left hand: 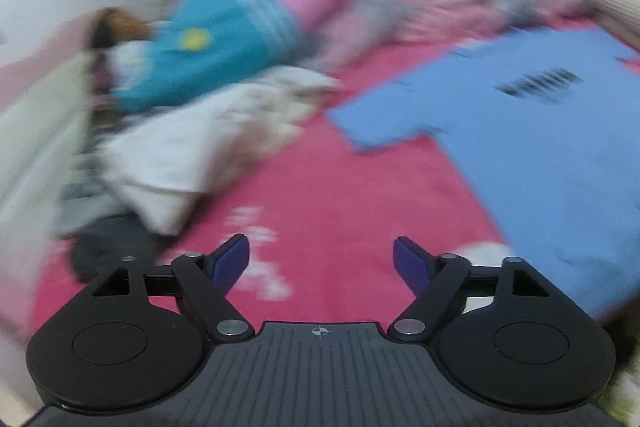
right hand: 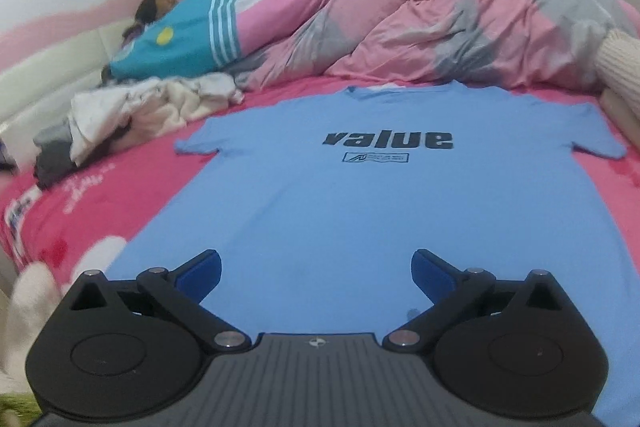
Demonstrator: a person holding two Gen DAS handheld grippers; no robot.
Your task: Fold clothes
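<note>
The light-blue short-sleeved cotton T-shirt (right hand: 360, 195) printed "value" in dark letters lies flat, front up, sleeves spread, on the bright pink bedsheet (right hand: 104, 195), with its collar toward the rumpled pink-and-grey quilt (right hand: 460, 27). The right gripper (right hand: 316, 271) hovers over the shirt's lower hem with its blue-padded jaws spread wide and nothing between them. The left gripper (left hand: 321, 261), in a motion-blurred view, has its jaws likewise apart and empty above bare sheet, the shirt to its right and a heap of white and grey crumpled garments (left hand: 192, 147) to its left.
</note>
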